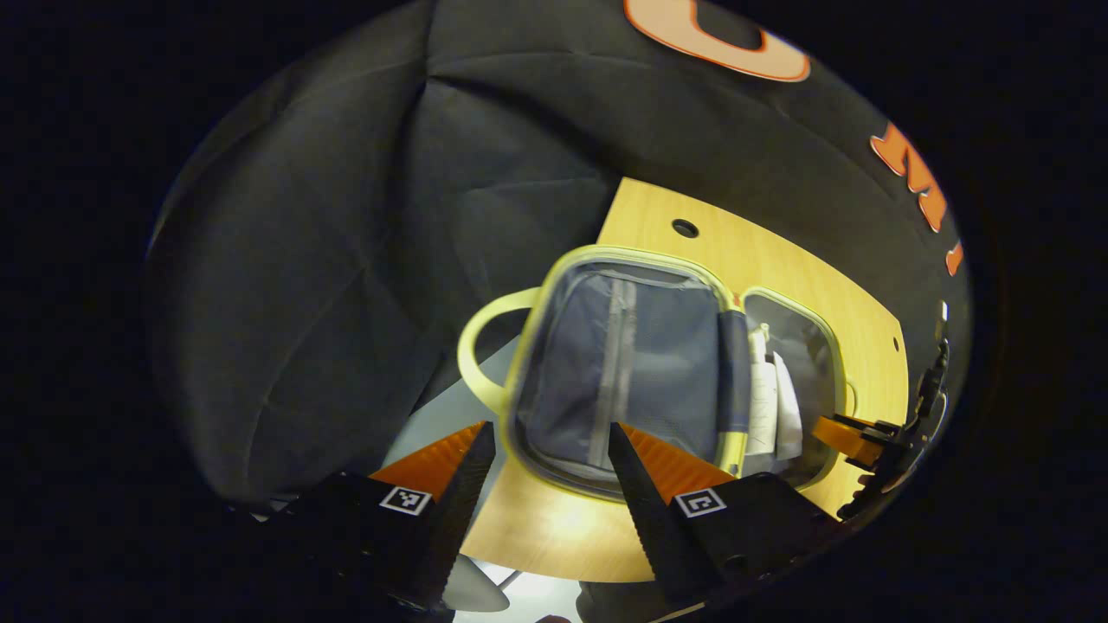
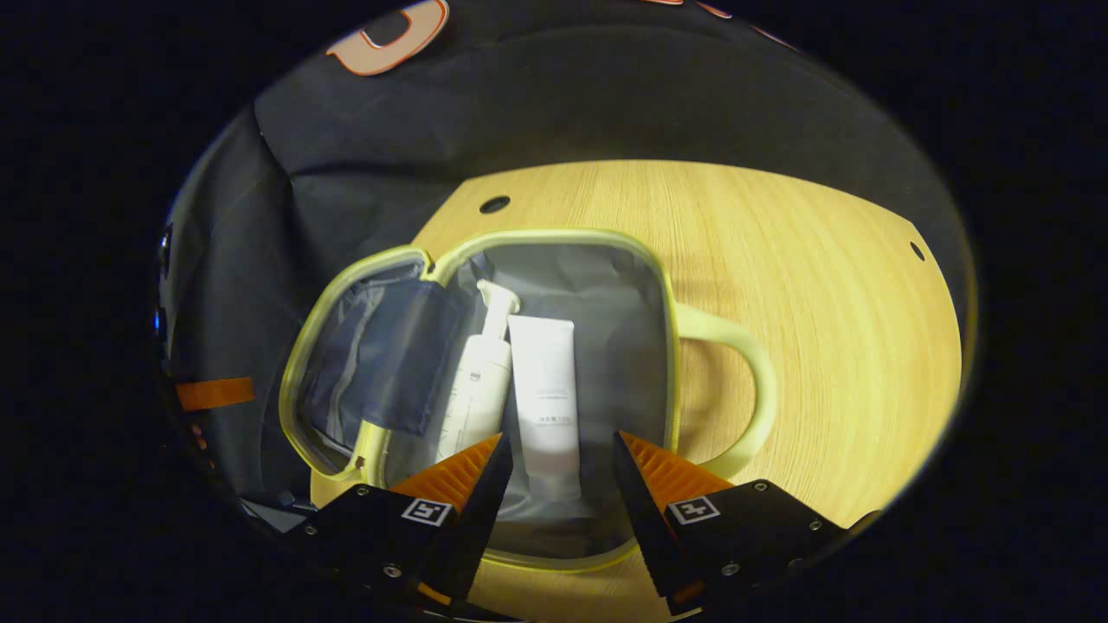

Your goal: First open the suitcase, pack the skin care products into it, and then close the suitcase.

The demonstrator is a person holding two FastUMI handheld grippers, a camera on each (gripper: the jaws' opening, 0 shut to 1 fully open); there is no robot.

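The suitcase (image 2: 485, 260), a small pale-yellow case with a grey lining, is lying open on the wooden table (image 2: 822, 303), its two halves spread side by side. In the right gripper view a white pump bottle (image 2: 476, 381) and a white tube (image 2: 544, 389) are lying next to each other in the deeper half, touching or nearly touching along their lengths, with the tube's lower end sitting between the fingers of the right gripper (image 2: 558, 467). Those fingers are standing apart, gripping nothing, and hovering just over the near rim of the case. A looped handle (image 2: 753, 381) is sticking out from the case onto the bare table to the right, and the lid half (image 2: 381, 355), with its dark mesh pocket, is folding out to the left toward the black cloth wall (image 2: 606, 104). In the left gripper view the lid half is facing the camera, a zip running down its pocket, and it is partly blocking the sight of the bottle and tube behind it. The left gripper (image 1: 550, 467) is holding its fingers apart and empty over the lid's near edge. The right gripper is showing at the far right edge there, beside the case.
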